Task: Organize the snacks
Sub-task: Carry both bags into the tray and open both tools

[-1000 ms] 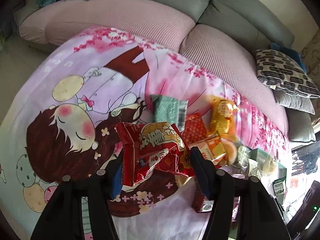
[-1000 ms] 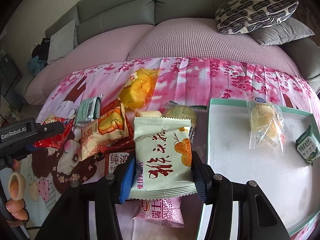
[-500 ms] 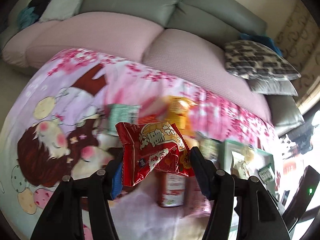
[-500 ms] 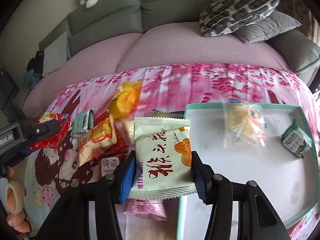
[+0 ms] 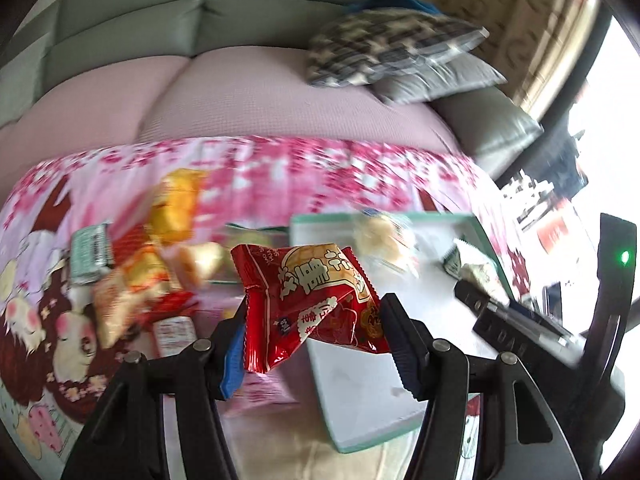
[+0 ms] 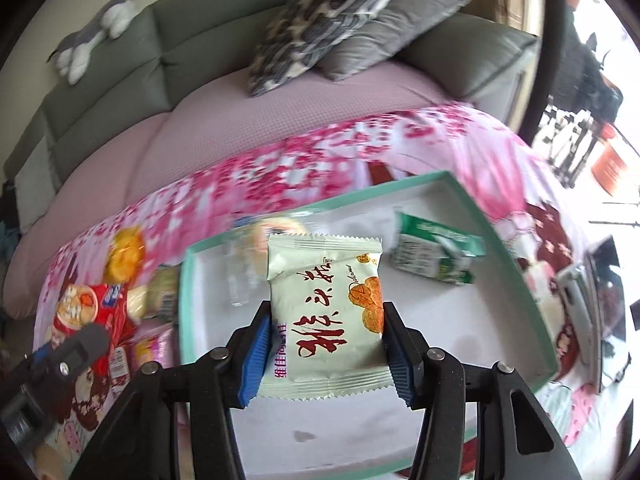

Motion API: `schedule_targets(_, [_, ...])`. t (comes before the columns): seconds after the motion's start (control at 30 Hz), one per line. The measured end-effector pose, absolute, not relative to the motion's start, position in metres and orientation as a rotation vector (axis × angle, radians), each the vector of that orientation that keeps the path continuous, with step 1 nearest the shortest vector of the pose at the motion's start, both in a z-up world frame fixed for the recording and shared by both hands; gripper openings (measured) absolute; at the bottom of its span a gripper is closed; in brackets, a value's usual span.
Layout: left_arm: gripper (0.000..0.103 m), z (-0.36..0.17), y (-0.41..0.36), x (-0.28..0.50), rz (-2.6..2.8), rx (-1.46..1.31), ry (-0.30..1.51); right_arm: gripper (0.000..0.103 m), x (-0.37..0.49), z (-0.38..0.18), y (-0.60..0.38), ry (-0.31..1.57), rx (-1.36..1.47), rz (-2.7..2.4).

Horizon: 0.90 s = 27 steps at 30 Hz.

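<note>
The left tongs [image 5: 312, 336] are pinching a red snack packet [image 5: 310, 300] by its sides; the packet is creased and sitting skewed between the blue pads, its lower left corner drooping past the left pad. The right tongs [image 6: 322, 354] are pinching a pale green snack packet [image 6: 326, 312], which is standing flat and upright in the jaws. Both packets are hanging over the teal-rimmed tray [image 6: 184, 280]; in the right wrist view the pale packet is hovering above the tray's white floor, while in the left wrist view the red packet is straddling the tray's near left rim [image 5: 320, 380].

Inside the tray, a green and white carton [image 6: 434, 256] is lying at about 1 o'clock from the pale packet, and a clear-wrapped pastry [image 6: 260, 240] is showing at about 11 o'clock, though blur is making it hard to read, so it may be partly tucked behind the packet. The loose pile of snacks [image 5: 136, 280] is waiting on the floral cloth [image 6: 280, 176] at 9 o'clock from the tray.

The risks, as I judge them: the red packet is sitting on the rim line, so letting go here could tip it back onto the cloth; its crooked, crumpled hold could also make it slip early. The two tongs are working close together, so a hurried drop could knock them into each other; the pale packet could land on top of the pastry and crush it if it is released too far toward 11 o'clock.
</note>
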<state>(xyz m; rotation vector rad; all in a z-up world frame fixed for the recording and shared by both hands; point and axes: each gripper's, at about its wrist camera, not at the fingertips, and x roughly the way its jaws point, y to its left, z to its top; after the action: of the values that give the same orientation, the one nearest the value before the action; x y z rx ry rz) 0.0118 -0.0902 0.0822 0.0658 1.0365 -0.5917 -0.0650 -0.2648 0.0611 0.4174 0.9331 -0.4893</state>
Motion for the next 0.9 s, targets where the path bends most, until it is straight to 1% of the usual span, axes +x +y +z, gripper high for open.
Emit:
schedule_targets(0.17, [0.062,0.066,-0.116,0.002,-0.638,0.103,1.059,0.055,-0.09,0.061,-0.297,0.937,0.466,-0.596])
schedule_targets(0.43, [0.062,0.052,-0.132,-0.005,-0.669,0.112,1.069,0.055,-0.121,0.056,-0.333,0.935,0.535,-0.696])
schedule_targets(0.9, [0.062,0.037,-0.145,-0.007,-0.699,0.133,1.078,0.055,-0.119,0.035,-0.343,0.99,0.565,-0.703])
